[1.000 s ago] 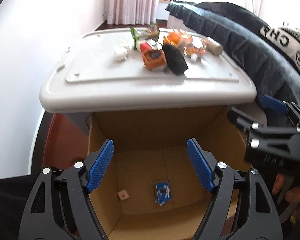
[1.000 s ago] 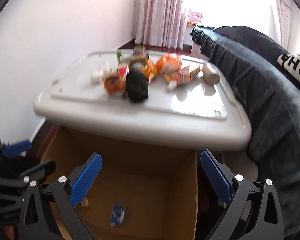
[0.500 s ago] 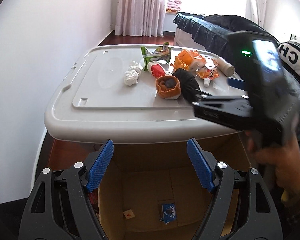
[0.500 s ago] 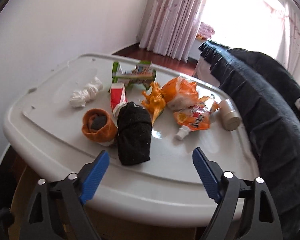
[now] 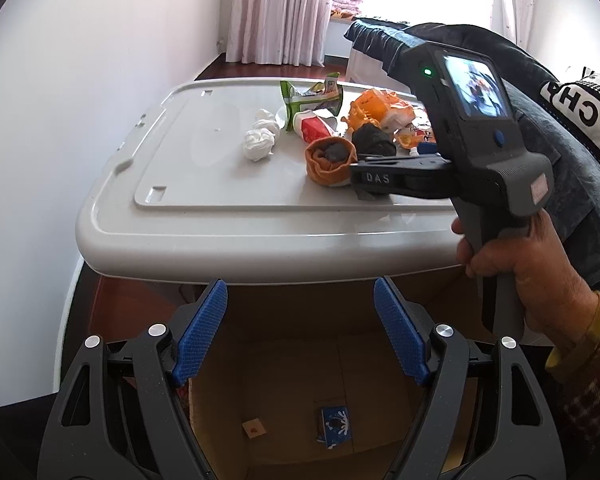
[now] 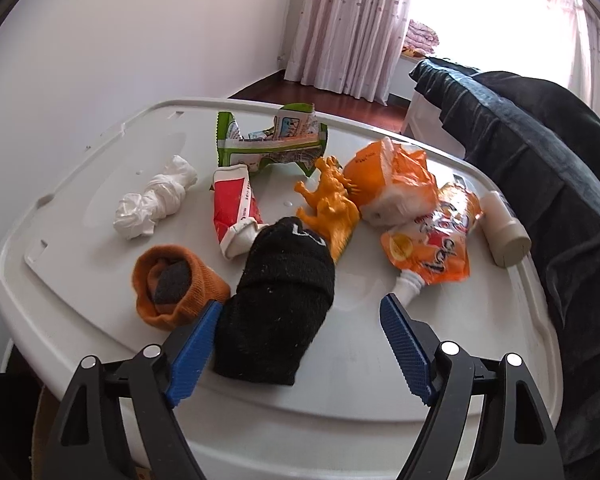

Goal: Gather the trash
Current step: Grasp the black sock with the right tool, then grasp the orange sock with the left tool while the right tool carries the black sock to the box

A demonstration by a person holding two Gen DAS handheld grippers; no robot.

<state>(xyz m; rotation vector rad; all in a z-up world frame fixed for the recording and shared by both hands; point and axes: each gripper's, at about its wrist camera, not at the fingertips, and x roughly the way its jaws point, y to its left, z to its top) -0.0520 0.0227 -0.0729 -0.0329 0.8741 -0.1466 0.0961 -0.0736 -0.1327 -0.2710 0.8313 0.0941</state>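
- Trash (image 6: 236, 206) lies in a loose heap on the white plastic lid (image 6: 80, 184), in its middle and right part; the near edge of the lid is free.
- On the far left of the heap is a crumpled white tissue (image 6: 152, 204), then a rolled orange sock (image 6: 172, 284), a red squeezed tube (image 6: 234, 208) and behind it a torn green wrapper (image 6: 268, 140).
- The black sock (image 6: 280, 304) is the nearest piece. Its long axis runs from near to far, almost along the fingers of the right gripper (image 6: 300, 344), and its near end already lies between them, closer to the left pad.
- The right jaws have just been closing, but they stand apart and the pads do not press on the sock; nothing is held.
- I judge that the right hand (image 5: 528, 276) is the one that is placed for the next grasp.
- To the right of the black sock are an orange toy dinosaur (image 6: 332, 212), an orange bag (image 6: 392, 184), an orange spout pouch (image 6: 436, 240) and a small beige bottle (image 6: 504, 228).
- The left gripper (image 5: 300, 336) hangs above the open cardboard box (image 5: 300, 380) in front of the lid, its fingers apart and empty; two small scraps lie on the box bottom.
- On the far right, a dark blanket (image 6: 540, 160) borders the lid; a white wall is on the left, and pink curtains with a bright window are at the far side.
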